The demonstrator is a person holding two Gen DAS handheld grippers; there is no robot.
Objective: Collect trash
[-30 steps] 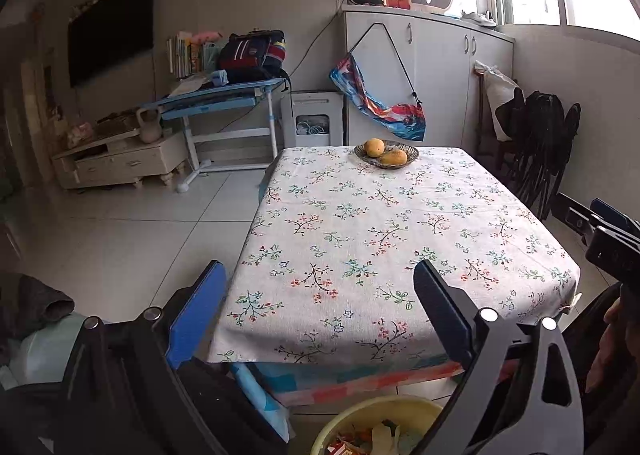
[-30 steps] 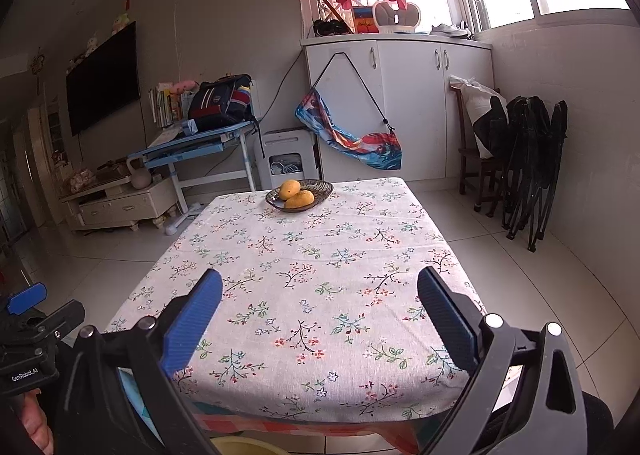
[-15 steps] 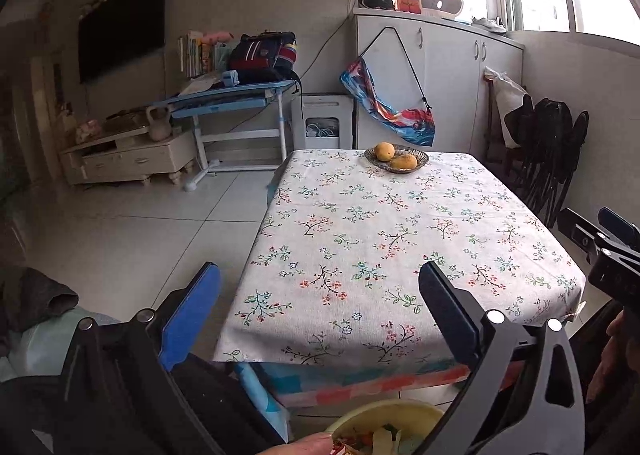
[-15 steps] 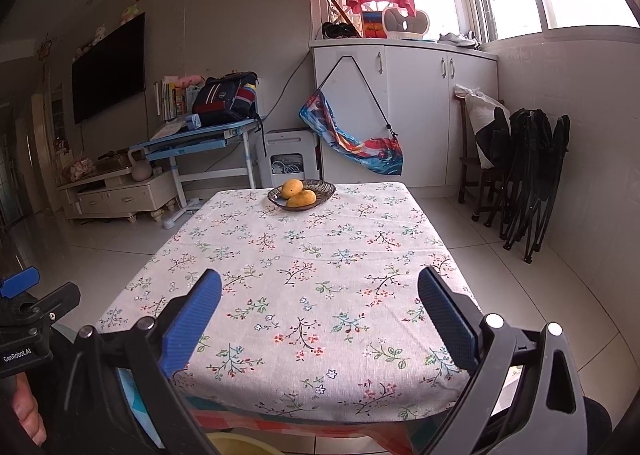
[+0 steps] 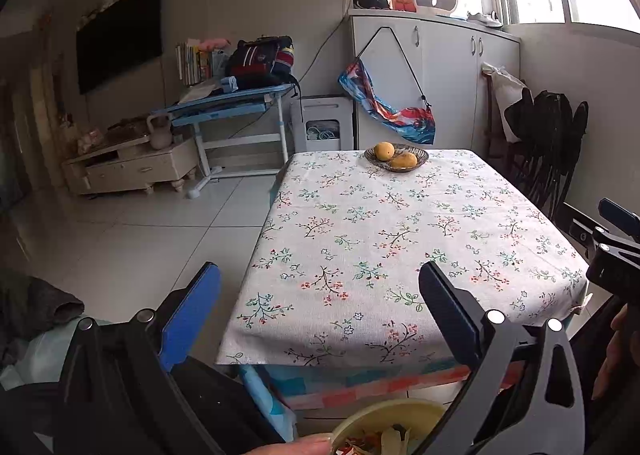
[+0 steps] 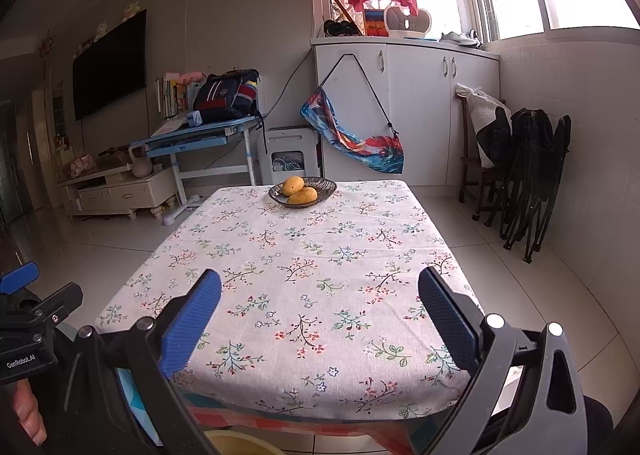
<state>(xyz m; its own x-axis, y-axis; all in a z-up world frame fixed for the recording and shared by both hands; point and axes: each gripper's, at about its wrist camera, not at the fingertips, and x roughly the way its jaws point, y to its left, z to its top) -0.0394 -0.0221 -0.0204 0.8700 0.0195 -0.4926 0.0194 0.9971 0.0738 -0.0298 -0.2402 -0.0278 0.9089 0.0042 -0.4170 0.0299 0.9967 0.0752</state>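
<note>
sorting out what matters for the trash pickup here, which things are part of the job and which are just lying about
Part of the job:
- yellow bin holding scraps, below the table's near edge
- left gripper, open
- right gripper, open

Just lying about:
- fruit bowl at the table's far end
- backpack on the blue desk
- folded chairs by the wall
</note>
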